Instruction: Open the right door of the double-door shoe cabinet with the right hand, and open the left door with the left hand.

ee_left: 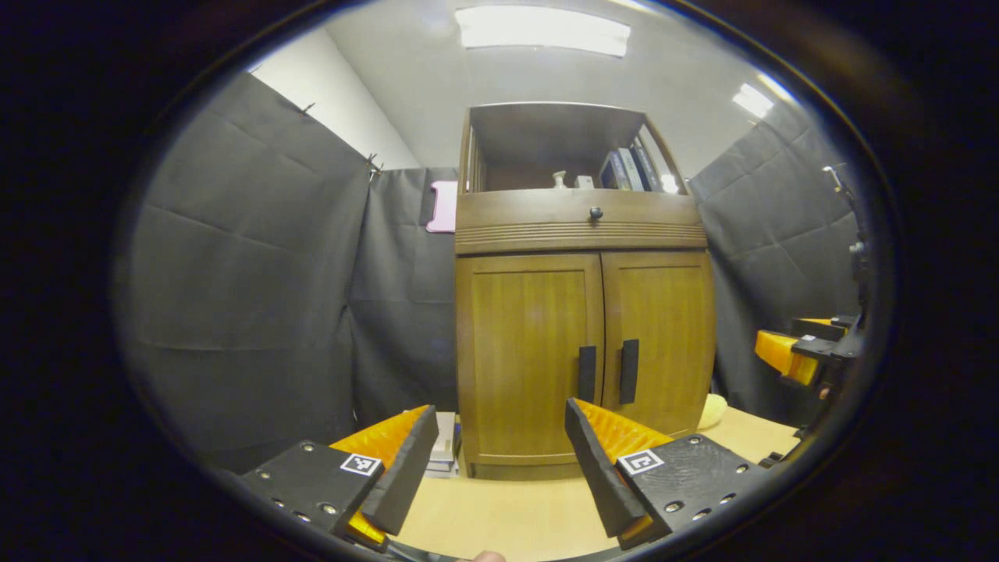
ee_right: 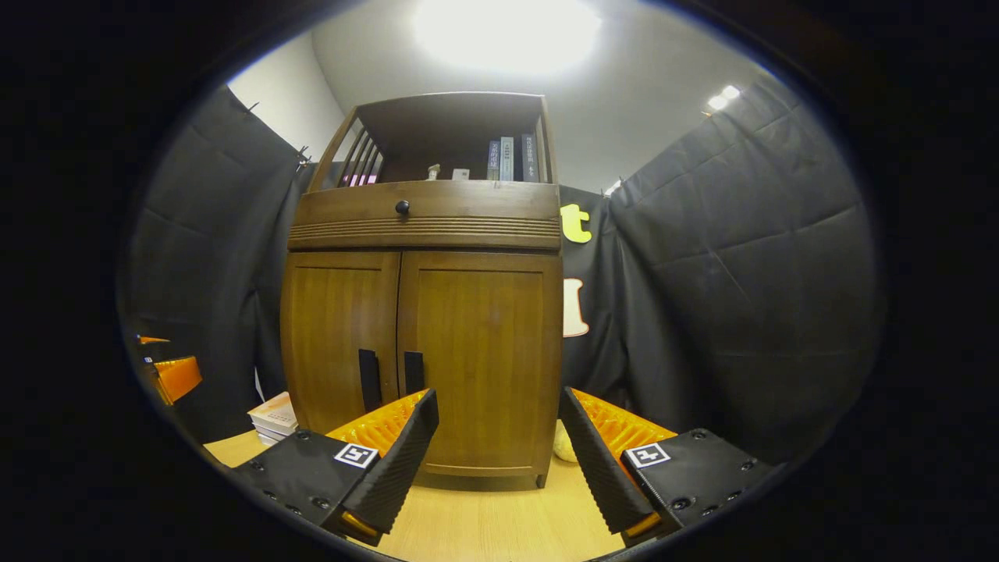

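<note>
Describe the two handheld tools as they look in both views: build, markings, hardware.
Left tool: two wedge-shaped fingers with ribbed inner faces, each mounted on a flat black plate with visible screws and a small square black-and-white fiducial tag. Right tool: the same build, with ridged fingers, screwed black plates and a fiducial tag per side. No cables or sleeves can be made out.

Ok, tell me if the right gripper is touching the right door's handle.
Apart. In the right gripper view the right gripper hangs open, short of the right door handle.

Books (ee_right: 275, 417) beside cabinet, shelf books (ee_right: 509, 159)
</note>
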### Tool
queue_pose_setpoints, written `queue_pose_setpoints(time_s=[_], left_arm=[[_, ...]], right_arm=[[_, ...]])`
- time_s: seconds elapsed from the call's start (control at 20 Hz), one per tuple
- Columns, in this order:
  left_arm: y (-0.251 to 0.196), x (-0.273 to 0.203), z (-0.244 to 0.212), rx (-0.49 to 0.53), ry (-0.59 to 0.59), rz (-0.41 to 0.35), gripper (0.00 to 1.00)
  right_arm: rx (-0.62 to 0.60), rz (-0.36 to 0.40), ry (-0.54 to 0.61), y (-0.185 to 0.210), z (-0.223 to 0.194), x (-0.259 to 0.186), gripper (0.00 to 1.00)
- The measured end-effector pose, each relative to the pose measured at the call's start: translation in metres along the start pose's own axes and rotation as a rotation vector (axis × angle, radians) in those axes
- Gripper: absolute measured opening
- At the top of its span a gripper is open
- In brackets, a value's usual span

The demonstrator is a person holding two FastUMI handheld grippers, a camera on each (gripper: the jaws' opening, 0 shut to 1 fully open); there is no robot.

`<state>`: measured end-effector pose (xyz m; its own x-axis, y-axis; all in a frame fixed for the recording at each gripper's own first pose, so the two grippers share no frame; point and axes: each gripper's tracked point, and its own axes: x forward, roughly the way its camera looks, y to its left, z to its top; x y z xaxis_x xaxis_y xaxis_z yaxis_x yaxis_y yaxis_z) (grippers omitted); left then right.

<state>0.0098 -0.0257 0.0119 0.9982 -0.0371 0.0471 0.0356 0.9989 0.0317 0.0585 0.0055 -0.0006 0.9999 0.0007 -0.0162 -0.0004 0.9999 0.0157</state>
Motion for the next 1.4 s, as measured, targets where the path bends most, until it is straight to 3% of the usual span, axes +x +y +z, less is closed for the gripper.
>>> queue_pose_setpoints(time_s=[0.75,1.3,1.4], left_arm=[[0.017,0.028,-0.002,0.022,-0.007,0.097,0.94],[0.027,0.041,-0.014,0.040,0.044,0.162,0.94],[0.028,0.041,-0.014,0.044,0.052,0.174,0.94]], right_arm=[[0.016,0.147,-0.016,0.072,-0.007,0.133,0.97],[0.024,0.198,0.105,0.103,-0.072,0.199,0.99],[0.023,0.206,0.118,0.108,-0.080,0.207,0.96]])
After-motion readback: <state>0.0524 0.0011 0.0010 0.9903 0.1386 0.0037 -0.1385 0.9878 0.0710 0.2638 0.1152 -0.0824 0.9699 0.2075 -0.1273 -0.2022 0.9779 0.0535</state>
